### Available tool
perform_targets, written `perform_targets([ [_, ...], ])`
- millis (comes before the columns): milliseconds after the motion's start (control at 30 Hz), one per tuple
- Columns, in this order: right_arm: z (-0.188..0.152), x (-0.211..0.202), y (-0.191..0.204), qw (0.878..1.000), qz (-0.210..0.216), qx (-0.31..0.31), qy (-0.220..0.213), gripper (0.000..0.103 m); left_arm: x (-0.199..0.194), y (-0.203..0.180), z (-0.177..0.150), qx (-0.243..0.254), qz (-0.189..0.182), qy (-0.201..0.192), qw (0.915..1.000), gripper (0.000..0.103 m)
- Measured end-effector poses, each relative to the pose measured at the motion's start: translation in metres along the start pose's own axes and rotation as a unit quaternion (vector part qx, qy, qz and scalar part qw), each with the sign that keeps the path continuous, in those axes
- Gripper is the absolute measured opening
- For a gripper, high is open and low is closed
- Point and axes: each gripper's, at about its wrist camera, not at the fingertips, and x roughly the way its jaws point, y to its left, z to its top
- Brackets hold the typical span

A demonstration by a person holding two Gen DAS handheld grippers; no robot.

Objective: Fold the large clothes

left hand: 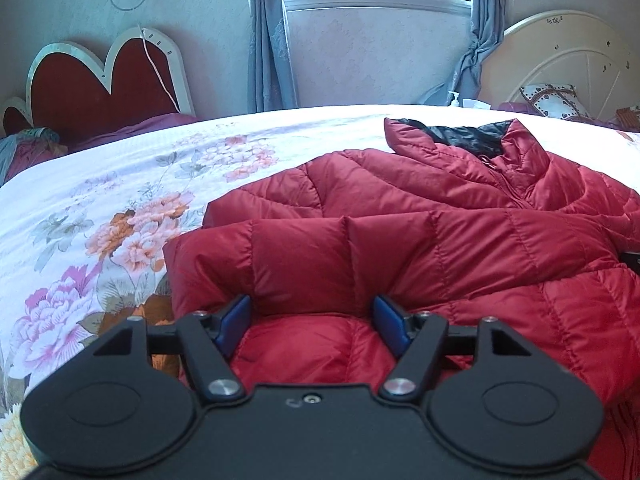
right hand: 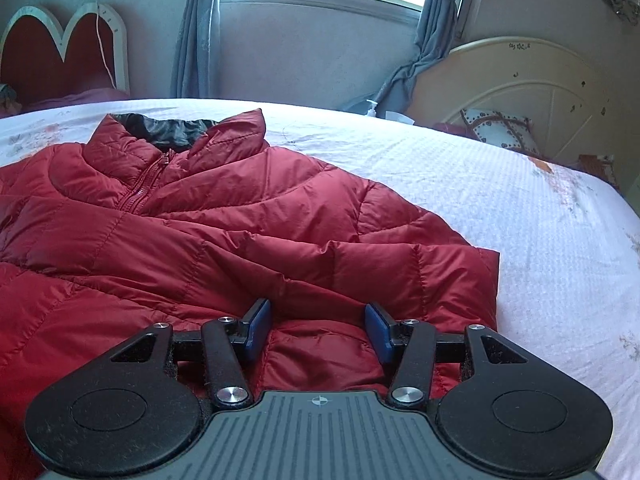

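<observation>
A red quilted down jacket (left hand: 420,240) with a black lining at the collar lies zipped and face up on the bed, both sleeves folded across its front. My left gripper (left hand: 312,324) is open, its blue pads (left hand: 236,320) set down on the jacket's near left part, red fabric between them. In the right wrist view the same jacket (right hand: 208,240) fills the left and middle. My right gripper (right hand: 318,330) is open, its blue pads (right hand: 378,330) resting on the jacket's near right part beside the folded sleeve end.
The bed has a white floral cover (left hand: 120,208), plain white on the right (right hand: 520,220). A red heart-shaped headboard (left hand: 100,80) stands at the far left, a cream round headboard (right hand: 520,92) with a patterned pillow (right hand: 496,128) at the far right. Grey curtains and a window stand behind.
</observation>
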Motion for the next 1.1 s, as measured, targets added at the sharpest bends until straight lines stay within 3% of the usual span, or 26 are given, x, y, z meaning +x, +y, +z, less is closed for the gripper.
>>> perform_targets([
  [267,0.012,-0.009,-0.004,1.0,0.012,-0.007,0.018,0.051,-0.003,-0.002,0.005,0.006,0.014,0.014,0.9998,0.072],
  [500,0.012,-0.045,-0.004,0.999,0.027,0.024,-0.016,0.051,-0.02,-0.002,0.007,0.008,0.026,0.012,0.9996,0.074],
  [767,-0.003,-0.075,0.009,0.998,0.052,0.009,-0.034,0.051,-0.061,-0.007,-0.01,0.0,0.0,-0.006,1.0,0.075],
  [967,-0.033,-0.06,0.014,0.999,0.033,-0.035,0.009,0.051,-0.056,-0.012,-0.036,0.007,0.0,0.025,0.9997,0.08],
  [1100,-0.033,-0.045,0.007,0.998,0.051,-0.01,0.036,0.051,-0.046,-0.009,-0.036,-0.007,-0.003,0.035,0.9993,0.082],
])
